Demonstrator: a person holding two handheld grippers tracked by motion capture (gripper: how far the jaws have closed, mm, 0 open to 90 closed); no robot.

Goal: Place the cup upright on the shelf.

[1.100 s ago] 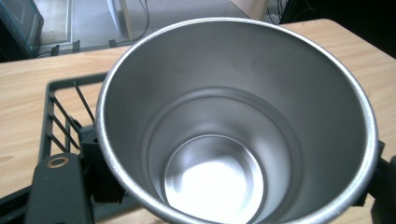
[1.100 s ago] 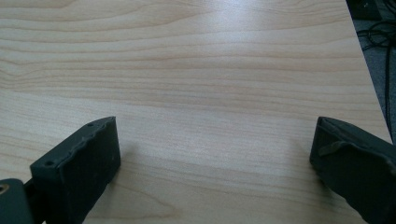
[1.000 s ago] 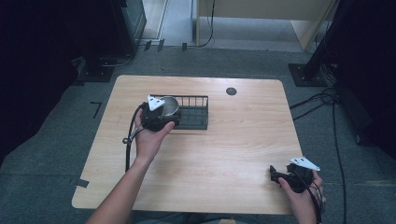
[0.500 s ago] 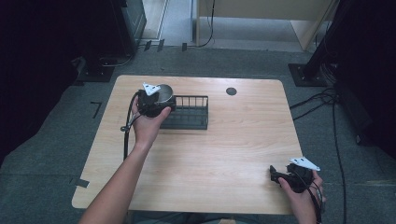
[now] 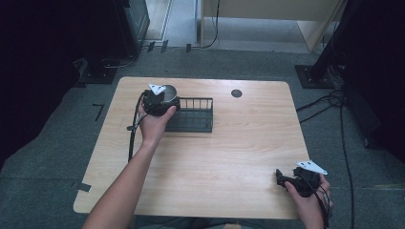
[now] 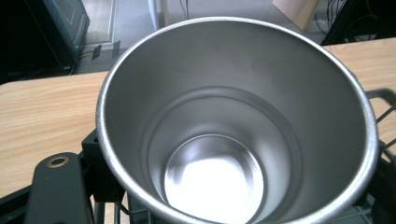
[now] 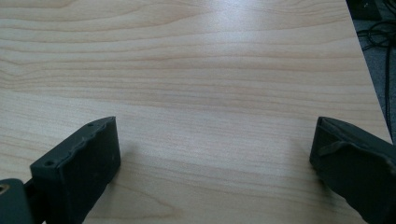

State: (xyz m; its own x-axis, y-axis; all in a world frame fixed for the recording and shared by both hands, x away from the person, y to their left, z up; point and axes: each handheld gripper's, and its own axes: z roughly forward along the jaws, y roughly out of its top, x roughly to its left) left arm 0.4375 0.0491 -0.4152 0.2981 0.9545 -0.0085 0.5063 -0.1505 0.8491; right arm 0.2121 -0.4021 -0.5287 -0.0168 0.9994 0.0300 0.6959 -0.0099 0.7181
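Since the earlier frame, the left gripper [image 5: 160, 98] has carried the steel cup [image 5: 167, 91] away from the middle of the black wire rack [image 5: 193, 117] toward the rack's left end, a little nearer the table's [image 5: 229, 157] far edge, while the right gripper [image 5: 286, 180] has kept its place by the near right corner.

From above, the left hand [image 5: 153, 125] grips the left gripper at the rack's left end, and the cup's silver rim shows just past the grey plate on top. In the left gripper view the steel cup [image 6: 236, 126] is seen from its open mouth down to a bright, bare bottom, tilted toward the camera, with a black jaw close against its lower left wall. The jaws are drawn in as far as they go and clamp the cup; whether it rests on the rack or hangs just above it I cannot tell.

The right gripper sits low over bare wood, held by the right hand [image 5: 310, 202]. In the right gripper view its jaws stand wide apart with nothing between them.
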